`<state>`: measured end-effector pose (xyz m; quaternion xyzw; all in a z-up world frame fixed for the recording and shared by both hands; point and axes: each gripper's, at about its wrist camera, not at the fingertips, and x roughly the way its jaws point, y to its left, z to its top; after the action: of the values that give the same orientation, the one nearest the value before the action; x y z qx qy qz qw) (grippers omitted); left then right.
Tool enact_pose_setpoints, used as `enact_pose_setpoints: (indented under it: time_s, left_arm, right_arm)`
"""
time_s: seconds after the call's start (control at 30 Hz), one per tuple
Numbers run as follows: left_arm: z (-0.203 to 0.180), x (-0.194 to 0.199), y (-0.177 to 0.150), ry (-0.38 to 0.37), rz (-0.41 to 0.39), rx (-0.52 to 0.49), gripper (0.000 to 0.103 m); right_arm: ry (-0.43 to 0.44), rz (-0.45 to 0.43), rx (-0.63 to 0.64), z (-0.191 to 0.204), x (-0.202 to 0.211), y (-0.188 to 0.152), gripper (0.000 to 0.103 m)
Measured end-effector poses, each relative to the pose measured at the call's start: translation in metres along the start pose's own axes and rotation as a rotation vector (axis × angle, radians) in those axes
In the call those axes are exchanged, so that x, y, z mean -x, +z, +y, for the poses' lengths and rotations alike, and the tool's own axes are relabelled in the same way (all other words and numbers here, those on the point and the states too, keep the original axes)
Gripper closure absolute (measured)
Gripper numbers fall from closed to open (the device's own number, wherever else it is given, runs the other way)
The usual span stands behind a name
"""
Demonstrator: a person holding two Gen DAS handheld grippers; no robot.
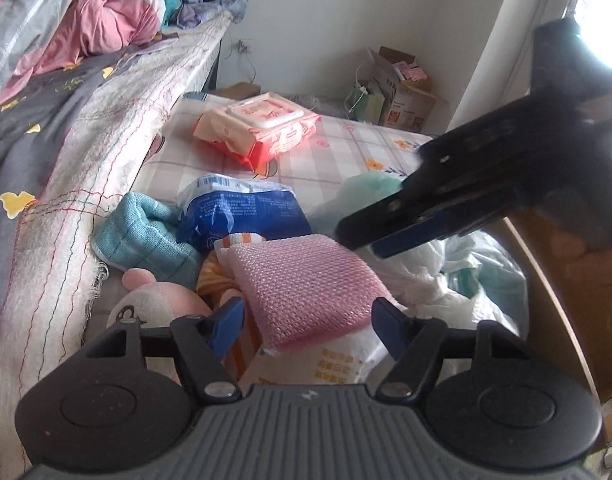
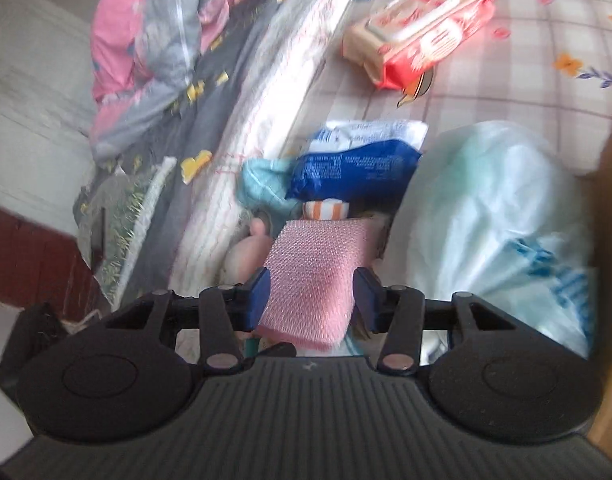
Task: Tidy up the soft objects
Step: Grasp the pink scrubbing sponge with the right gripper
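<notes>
The right gripper point(image 2: 312, 294) hangs over a heap of soft things, its blue-padded jaws spread to either side of a pink bubble-wrap pad point(image 2: 314, 280), a small gap showing at each pad. Beyond the pad lie an orange-and-white striped cloth point(image 2: 326, 210), a blue-and-white plastic pack point(image 2: 358, 164) and a teal knitted cloth point(image 2: 259, 184). A pale translucent plastic bag point(image 2: 502, 216) bulges to the right. Farther off, a red-and-cream wet-wipes pack point(image 2: 418, 30) rests on the checked sheet point(image 2: 526, 92). The view is blurred.
</notes>
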<state>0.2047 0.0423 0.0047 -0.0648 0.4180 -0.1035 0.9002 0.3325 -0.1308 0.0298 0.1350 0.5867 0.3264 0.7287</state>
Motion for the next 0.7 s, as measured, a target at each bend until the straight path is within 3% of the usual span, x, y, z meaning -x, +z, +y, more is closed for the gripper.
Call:
enact_pose_setpoints:
  time_s: [0.2,0.43,0.7]
  left_arm:
    - [0.004,-0.015,0.008,-0.011,0.046,-0.001,0.031]
    - [0.002,-0.021,0.013,-0.019,0.050,-0.003,0.032]
    - [-0.011,-0.001,0.017,0.022,0.000,-0.040,0.034]
  right_arm:
    - [-0.105,0.084,-0.004,0.006,-0.036,0.014,0.058]
    - [-0.097,0.110,-0.006,-0.003,-0.054,0.021,0.057]
    - [-0.035,0.069,-0.019,0.001,-0.035,0.014,0.059]
